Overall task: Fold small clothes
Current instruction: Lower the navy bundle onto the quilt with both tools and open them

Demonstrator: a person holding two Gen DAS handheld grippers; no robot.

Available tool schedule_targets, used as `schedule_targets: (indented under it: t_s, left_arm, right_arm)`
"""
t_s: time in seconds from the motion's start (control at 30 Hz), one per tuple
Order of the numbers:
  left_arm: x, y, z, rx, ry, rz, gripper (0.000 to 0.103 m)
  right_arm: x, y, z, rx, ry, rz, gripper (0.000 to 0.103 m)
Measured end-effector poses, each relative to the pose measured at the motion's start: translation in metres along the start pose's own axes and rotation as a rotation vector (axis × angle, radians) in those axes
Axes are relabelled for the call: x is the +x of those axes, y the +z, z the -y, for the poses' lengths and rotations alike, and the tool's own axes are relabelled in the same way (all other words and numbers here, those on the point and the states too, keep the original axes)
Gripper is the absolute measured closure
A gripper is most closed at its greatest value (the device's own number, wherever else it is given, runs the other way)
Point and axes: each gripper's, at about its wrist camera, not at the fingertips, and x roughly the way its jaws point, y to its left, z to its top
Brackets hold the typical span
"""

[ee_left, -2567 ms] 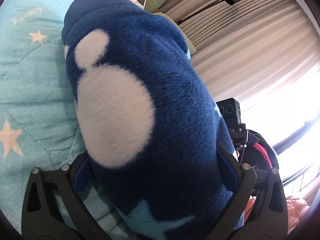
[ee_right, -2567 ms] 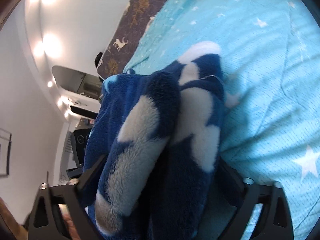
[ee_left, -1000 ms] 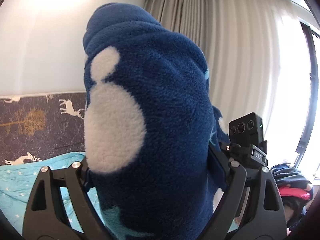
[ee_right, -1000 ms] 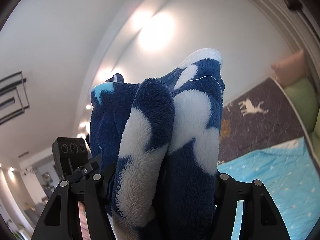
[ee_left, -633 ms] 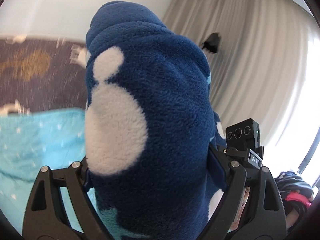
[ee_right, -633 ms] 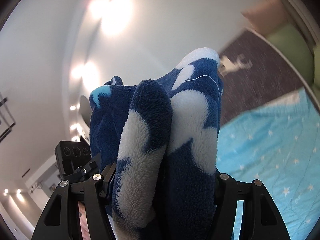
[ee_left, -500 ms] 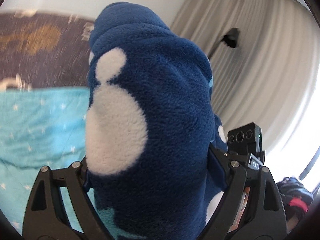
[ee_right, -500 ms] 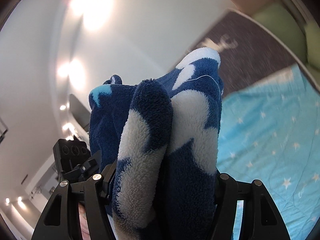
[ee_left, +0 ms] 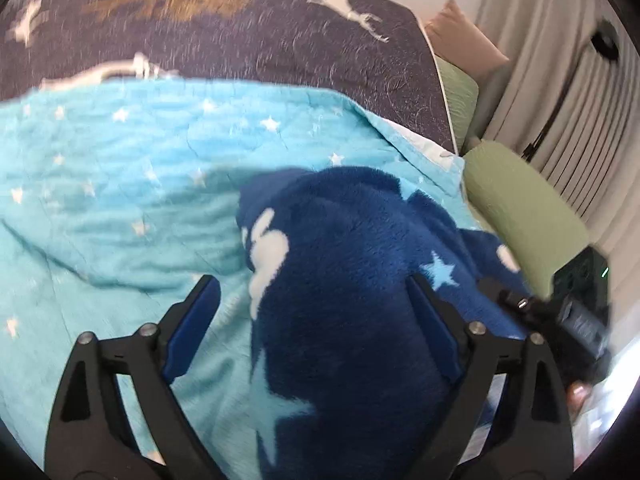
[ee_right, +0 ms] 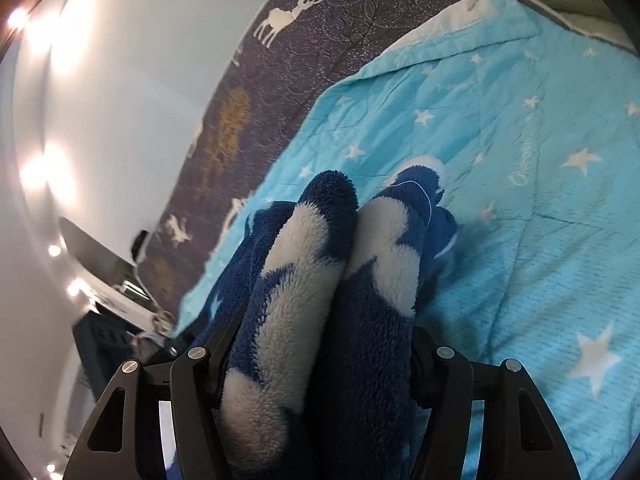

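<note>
A dark blue fleece garment (ee_left: 352, 280) with white patches and pale blue stars rests on the turquoise star quilt (ee_left: 120, 208). My left gripper (ee_left: 310, 280) straddles it with its jaws opening. The left pad (ee_left: 192, 320) stands clear of the fleece over bare quilt, while the right pad (ee_left: 432, 332) still touches it. In the right wrist view, my right gripper (ee_right: 328, 320) is shut on two thick bunched folds of the same garment (ee_right: 320, 264), whose far end lies on the quilt (ee_right: 520, 160). The right gripper's camera body (ee_left: 576, 312) shows at the right edge of the left wrist view.
A dark brown cover with deer and trees (ee_left: 240, 32) lies beyond the quilt. Green pillows (ee_left: 520, 208) and a pink one (ee_left: 460, 36) sit at the right, with grey curtains (ee_left: 568, 80) behind. A white wall with lights (ee_right: 80, 120) is at the left.
Both grippers dropped from high in the air to the bed, bringing the fleece onto the quilt. The left jaws widened and the left pad came off the fleece. The right grip is unchanged.
</note>
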Motion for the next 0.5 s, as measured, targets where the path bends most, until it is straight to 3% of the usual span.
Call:
schedule_targets:
  t_s: [0.1, 0.3, 0.5]
  left_arm:
    - [0.005, -0.001, -0.001, -0.014, -0.004, -0.007, 0.008]
    - [0.013, -0.004, -0.010, -0.036, -0.030, -0.013, 0.007]
    - [0.008, -0.009, -0.021, -0.084, -0.080, 0.039, 0.006]
  right_arm:
    - [-0.001, -0.005, 0.004, -0.019, -0.042, 0.000, 0.035]
    - [0.001, 0.004, 0.009, 0.015, -0.026, 0.017, 0.029]
    - [-0.011, 0.002, 0.004, 0.007, -0.046, 0.076, 0.026]
